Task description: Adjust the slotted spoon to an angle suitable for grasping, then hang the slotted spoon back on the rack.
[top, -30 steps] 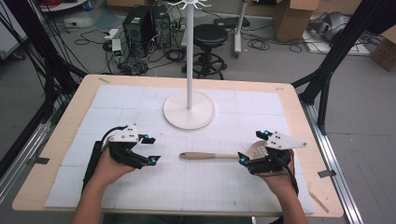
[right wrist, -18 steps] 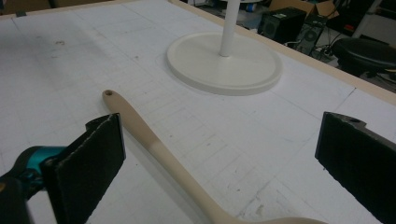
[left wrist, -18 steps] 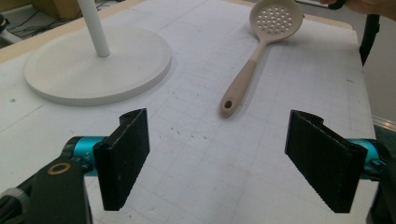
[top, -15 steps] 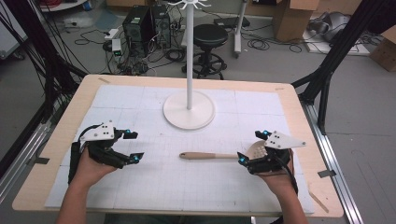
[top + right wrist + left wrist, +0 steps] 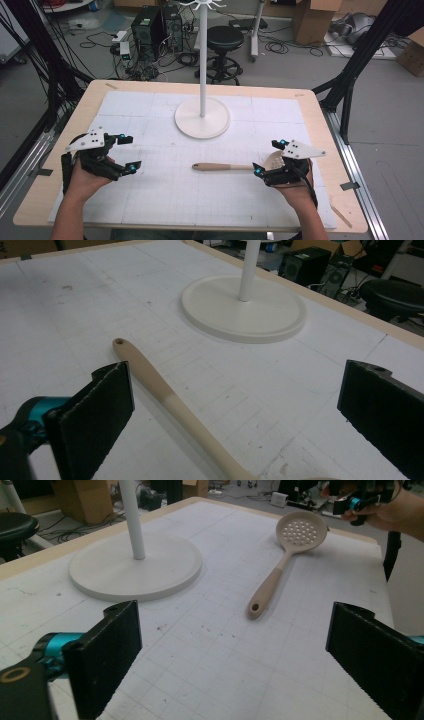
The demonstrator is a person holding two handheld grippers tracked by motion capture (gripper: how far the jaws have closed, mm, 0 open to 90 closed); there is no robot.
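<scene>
Your left tool (image 5: 127, 152) sits over the left part of the counter (image 5: 320, 112), a pale wooden top covered by a white gridded mat (image 5: 165, 195); its 2 black jaws stand wide apart, have just been opening, and have nothing between them. The beige slotted spoon with a long tan handle (image 5: 225, 167) lies flat on the mat, well apart from that tool, with the handle end pointing toward it. In the left gripper view, the spoon's round perforated head (image 5: 301, 531) lies at the far end, close to your right hand (image 5: 395, 511). Your right tool (image 5: 267, 157) rests at the head end of the spoon with its jaws spread wide. In the right gripper view, the handle (image 5: 165, 395) runs up between the 2 jaws without touching either pad, so nothing is gripped. The white round-based stand with a thin upright pole (image 5: 202, 117) occupies the middle of the counter, beyond the spoon and clear of it.
</scene>
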